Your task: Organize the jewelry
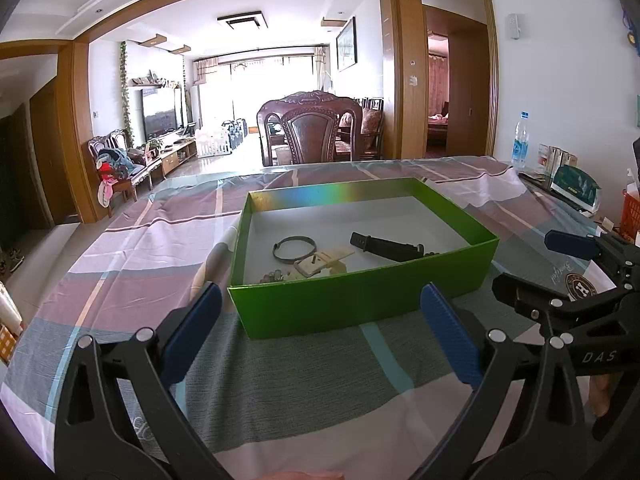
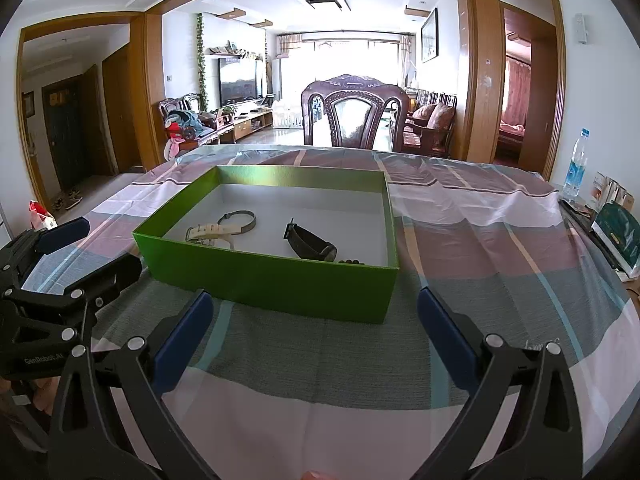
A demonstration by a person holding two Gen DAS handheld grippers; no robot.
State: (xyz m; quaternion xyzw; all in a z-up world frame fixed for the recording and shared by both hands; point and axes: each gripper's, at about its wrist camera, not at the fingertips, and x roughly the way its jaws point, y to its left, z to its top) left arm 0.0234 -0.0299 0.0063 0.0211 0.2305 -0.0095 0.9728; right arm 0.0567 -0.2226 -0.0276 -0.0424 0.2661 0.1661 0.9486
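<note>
A shallow green box [image 1: 360,304] [image 2: 272,284] with a white floor stands on the checked tablecloth. Inside lie a thin metal bangle [image 1: 294,249] [image 2: 240,220], a cream strap with a buckle [image 1: 320,262] [image 2: 210,232], a black watch [image 1: 386,246] [image 2: 310,242] and small beads [image 1: 272,277] [image 2: 352,262] by the near wall. My left gripper [image 1: 320,320] is open just short of the box's near wall, with nothing between its fingers. My right gripper [image 2: 316,320] is open too, in front of the box's near right corner. Each gripper shows at the edge of the other's view.
The checked cloth [image 2: 480,240] covers the table. A dark wooden chair [image 1: 310,128] stands at the far edge. At the right lie a water bottle [image 2: 576,164], cartons, a green packet [image 2: 618,228] and a red basket [image 1: 632,212].
</note>
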